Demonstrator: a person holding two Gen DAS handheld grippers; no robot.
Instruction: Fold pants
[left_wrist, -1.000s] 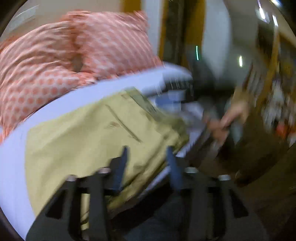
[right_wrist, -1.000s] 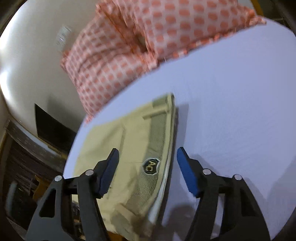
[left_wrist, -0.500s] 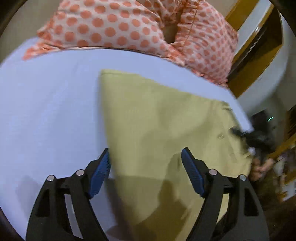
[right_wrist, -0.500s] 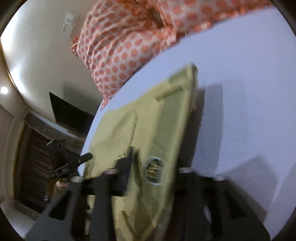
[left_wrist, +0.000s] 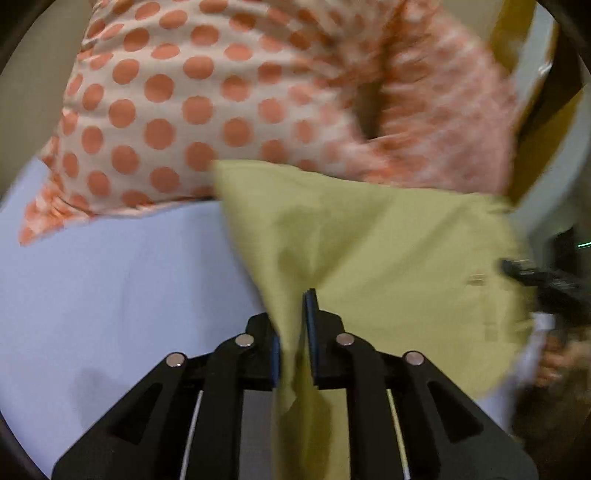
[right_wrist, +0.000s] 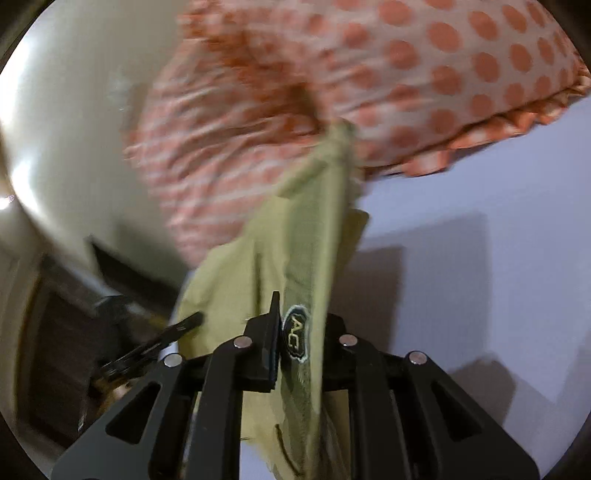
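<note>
The olive-yellow pants (left_wrist: 388, 251) hang lifted above the pale lavender bed sheet (left_wrist: 129, 280). My left gripper (left_wrist: 293, 332) is shut on a folded edge of the pants, with cloth hanging down between its fingers. My right gripper (right_wrist: 295, 339) is shut on the waistband, right at the oval logo patch (right_wrist: 295, 338); the pants (right_wrist: 306, 229) stretch away from it toward the pillows. The right gripper also shows at the right edge of the left wrist view (left_wrist: 543, 280), and the left gripper shows at the left of the right wrist view (right_wrist: 147, 347).
Orange polka-dot pillows (left_wrist: 221, 96) lie at the head of the bed, just behind the pants; they also show in the right wrist view (right_wrist: 369, 81). The bed sheet (right_wrist: 480, 240) extends to the right there. A cream wall (right_wrist: 66, 110) and dark furniture (right_wrist: 55, 350) stand beside the bed.
Both grippers were open over the flat pants; both have shut on the cloth and lifted it off the sheet toward the pillows.
</note>
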